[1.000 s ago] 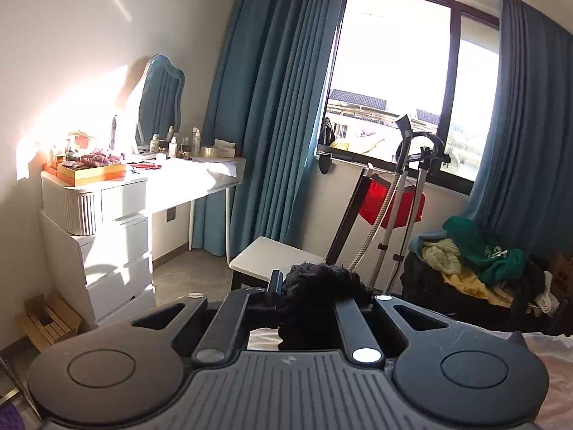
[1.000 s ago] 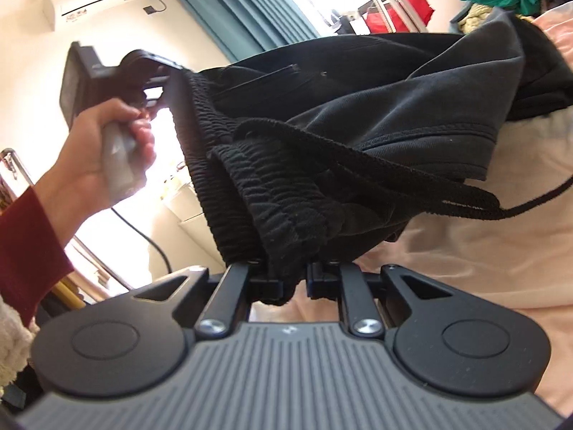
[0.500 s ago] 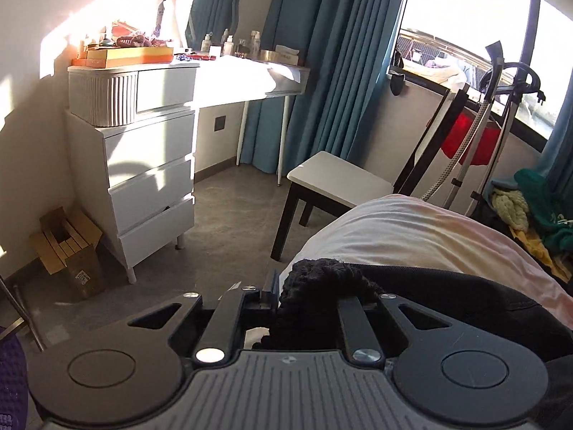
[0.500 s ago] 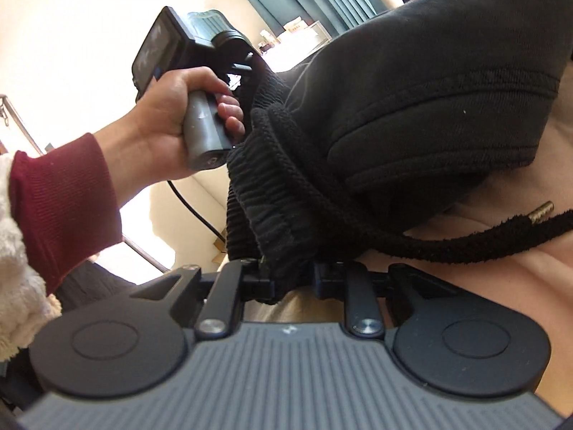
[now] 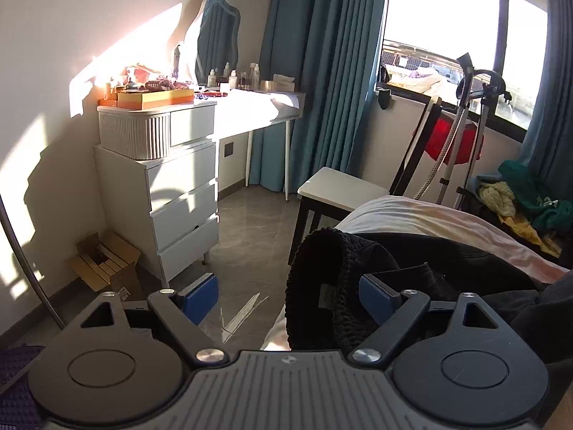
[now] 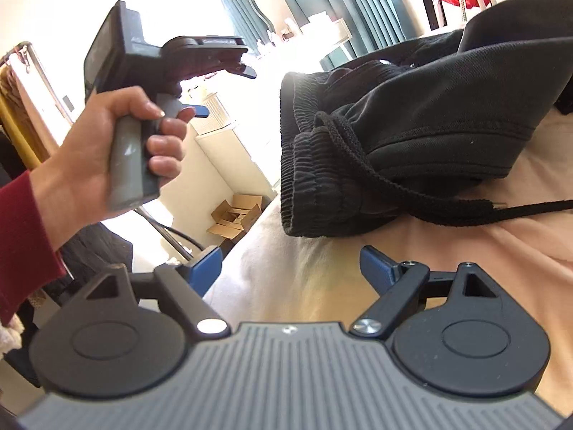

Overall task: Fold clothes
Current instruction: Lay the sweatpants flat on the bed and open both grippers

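Note:
Black drawstring pants (image 6: 412, 136) lie folded on the pale pink bed (image 6: 465, 268), elastic waistband (image 6: 311, 182) toward me, a black cord (image 6: 447, 204) trailing right. In the left wrist view the waistband (image 5: 322, 286) lies between the jaws, against the right blue pad (image 5: 376, 299). My left gripper (image 5: 288, 297) is open, not clamped on it. It also shows in the right wrist view (image 6: 222, 89), held by a hand left of the pants. My right gripper (image 6: 290, 268) is open and empty, just short of the waistband.
A white drawer unit (image 5: 172, 193) and vanity desk (image 5: 258, 107) stand by the left wall, a cardboard box (image 5: 107, 265) on the floor. A white stool (image 5: 340, 186), a garment steamer (image 5: 465, 136) and a clothes pile (image 5: 523, 208) stand beyond the bed by the window.
Both grippers have opened and let go of the waistband. The pants now rest on the bed. My right gripper has drawn back slightly from them.

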A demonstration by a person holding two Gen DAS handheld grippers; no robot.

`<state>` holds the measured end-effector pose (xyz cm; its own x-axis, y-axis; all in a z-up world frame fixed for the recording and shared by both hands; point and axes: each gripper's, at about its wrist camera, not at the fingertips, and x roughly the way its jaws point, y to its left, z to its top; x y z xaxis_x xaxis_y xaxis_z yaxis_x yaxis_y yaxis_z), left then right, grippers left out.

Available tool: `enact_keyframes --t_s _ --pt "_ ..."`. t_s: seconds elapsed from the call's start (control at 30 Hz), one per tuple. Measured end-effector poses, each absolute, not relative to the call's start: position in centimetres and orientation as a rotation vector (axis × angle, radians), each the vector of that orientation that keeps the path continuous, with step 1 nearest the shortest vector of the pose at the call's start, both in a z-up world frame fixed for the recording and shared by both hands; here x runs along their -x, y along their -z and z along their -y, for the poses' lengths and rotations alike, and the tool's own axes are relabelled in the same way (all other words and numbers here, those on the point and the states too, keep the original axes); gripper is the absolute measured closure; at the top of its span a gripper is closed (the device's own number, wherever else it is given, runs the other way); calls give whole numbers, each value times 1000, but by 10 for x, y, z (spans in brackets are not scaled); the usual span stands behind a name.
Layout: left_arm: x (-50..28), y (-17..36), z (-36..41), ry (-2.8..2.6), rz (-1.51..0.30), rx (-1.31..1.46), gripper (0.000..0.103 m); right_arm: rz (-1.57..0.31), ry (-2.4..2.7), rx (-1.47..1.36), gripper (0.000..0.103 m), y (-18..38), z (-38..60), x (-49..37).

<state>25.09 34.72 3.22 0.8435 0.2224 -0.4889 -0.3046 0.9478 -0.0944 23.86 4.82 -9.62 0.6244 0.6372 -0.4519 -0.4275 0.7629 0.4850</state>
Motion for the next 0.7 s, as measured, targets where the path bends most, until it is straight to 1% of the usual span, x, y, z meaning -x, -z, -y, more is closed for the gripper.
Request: enact_keyframes --t_s 0.17,0.37,0.43,0.53,0.7 --pt "-171 -61 -284 -196 -415 142 13 -578 -555 -315 17 65 -14 -192" --pt "-88 -73 -178 -47 -339 108 12 -457 -440 -249 17 17 62 -152" --pt "-67 -67 -148 -4 -327 121 12 -425 -397 -231 17 7 90 -141" --pt "-44 -52 -104 19 -311 65 12 -384 -331 -202 17 5 126 -131" --pt "-39 -15 -92 31 -350 76 12 -323 -206 -171 17 21 174 -118"
